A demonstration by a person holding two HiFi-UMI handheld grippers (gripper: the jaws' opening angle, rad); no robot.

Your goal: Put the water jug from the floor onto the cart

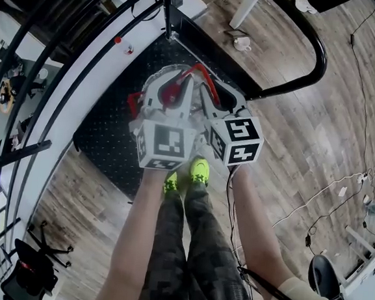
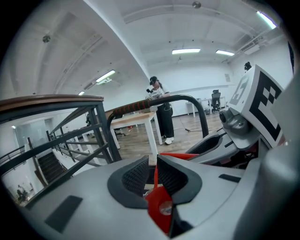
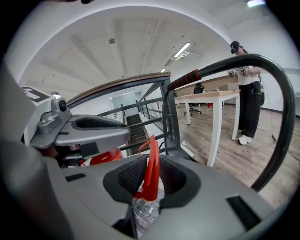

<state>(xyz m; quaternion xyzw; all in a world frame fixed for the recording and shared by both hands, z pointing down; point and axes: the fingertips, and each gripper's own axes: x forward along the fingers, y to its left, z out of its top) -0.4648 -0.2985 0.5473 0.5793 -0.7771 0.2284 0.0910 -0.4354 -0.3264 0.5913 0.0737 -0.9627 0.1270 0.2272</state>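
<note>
Head view looks straight down on the cart [image 1: 107, 136], its black studded deck filling the space ahead of the person's shoes, with the black push bar [image 1: 316, 56] curving round the far side. Over that deck hangs the water jug [image 1: 171, 73], clear plastic, mostly hidden under the two tools; I cannot tell whether its base touches the deck yet.

It looks like a heavy load if full, and the thin clear wall seen in the right gripper view looks crinkly and soft, so squeezing the body would likely dent it or let it slip. The red carry handle [image 3: 151, 168] is the sensible place to hold, though it is a thin strap and will probably flex and let the jug swing.

Both tools have it there. The left gripper [image 2: 152, 176] is clamped on a thin red part of the handle, and the right gripper [image 3: 151, 177] is clamped on the strap too, its ribbed pads [image 3: 129, 178] pressing either side, the two grips side by side.
</note>
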